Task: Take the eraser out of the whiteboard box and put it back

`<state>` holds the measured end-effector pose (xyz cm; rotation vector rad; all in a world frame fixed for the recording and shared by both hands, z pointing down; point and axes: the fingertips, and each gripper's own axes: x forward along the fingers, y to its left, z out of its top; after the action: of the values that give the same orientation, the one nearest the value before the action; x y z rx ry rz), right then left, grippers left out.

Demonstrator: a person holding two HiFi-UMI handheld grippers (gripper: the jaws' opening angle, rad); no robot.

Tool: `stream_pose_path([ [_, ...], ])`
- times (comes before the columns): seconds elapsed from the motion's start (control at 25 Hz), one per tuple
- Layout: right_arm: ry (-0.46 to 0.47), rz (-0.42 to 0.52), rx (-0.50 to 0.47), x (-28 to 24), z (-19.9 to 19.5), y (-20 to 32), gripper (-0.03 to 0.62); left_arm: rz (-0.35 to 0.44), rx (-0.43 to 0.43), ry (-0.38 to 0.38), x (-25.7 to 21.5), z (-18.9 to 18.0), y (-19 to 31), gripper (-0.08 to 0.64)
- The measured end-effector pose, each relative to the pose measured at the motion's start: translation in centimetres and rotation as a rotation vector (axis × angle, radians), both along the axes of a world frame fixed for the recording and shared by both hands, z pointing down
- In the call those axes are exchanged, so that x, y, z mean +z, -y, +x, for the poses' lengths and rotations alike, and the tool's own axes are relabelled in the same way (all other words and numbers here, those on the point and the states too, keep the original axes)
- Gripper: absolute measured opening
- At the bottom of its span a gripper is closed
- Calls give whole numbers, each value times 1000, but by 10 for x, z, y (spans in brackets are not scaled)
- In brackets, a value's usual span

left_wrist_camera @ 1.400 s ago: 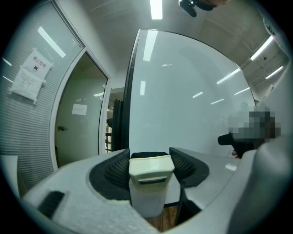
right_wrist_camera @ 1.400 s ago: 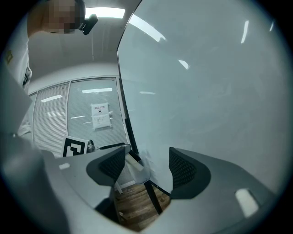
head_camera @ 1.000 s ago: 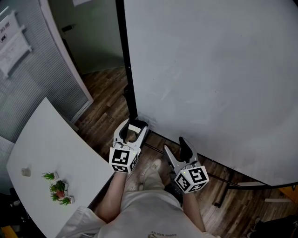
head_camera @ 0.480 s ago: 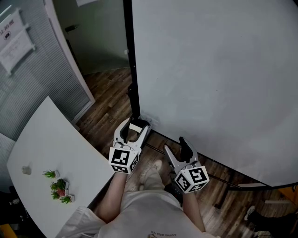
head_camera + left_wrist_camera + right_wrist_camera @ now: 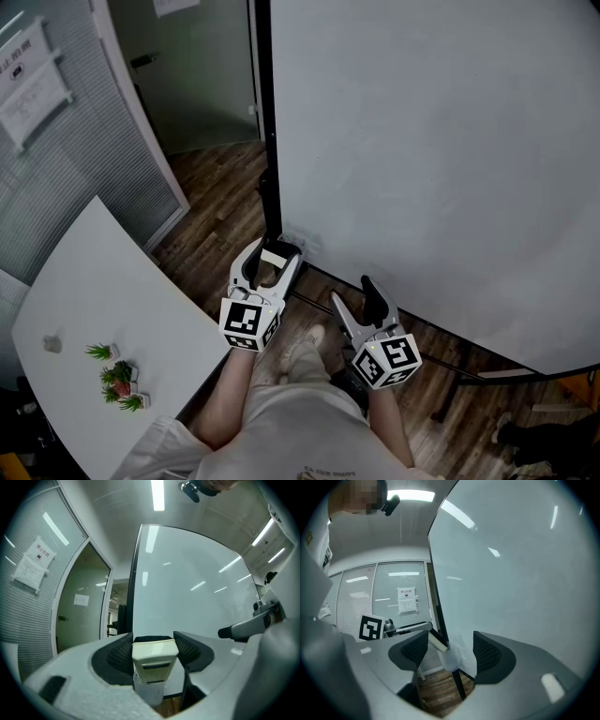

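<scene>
My left gripper [image 5: 270, 255] is shut on a cream eraser [image 5: 272, 256], held level at the lower left corner of the whiteboard [image 5: 431, 141]. In the left gripper view the eraser [image 5: 154, 660] sits between the black pads, its lower end inside the small white whiteboard box [image 5: 149, 693]. The right gripper view shows the eraser [image 5: 437, 642] sticking out of the box [image 5: 451, 658] at a tilt. My right gripper [image 5: 356, 295] is open and empty, a little to the right of the box and apart from it.
A black stand post [image 5: 265, 122] runs up the whiteboard's left edge. A white table [image 5: 103, 281] with small potted plants [image 5: 117, 380] stands at the left. Glass wall with blinds [image 5: 56, 159] behind it. Wooden floor and the person's legs [image 5: 300, 412] are below.
The head view has shifted slightly. Both grippers keep their places, and the left one still grips the eraser at the box.
</scene>
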<state>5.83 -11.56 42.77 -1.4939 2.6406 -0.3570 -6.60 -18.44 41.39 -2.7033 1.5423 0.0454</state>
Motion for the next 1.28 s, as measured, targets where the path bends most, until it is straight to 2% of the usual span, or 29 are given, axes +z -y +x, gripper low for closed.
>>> stream_pose_path([
  [0.6,-19,6,-12,-2,-10,-4,301,46,-1,-15,-26,-12,-26,265],
  [1.28,-20,3,-10,1,-16,-10,301,64,-24,-33,-35,-29,-36,265],
])
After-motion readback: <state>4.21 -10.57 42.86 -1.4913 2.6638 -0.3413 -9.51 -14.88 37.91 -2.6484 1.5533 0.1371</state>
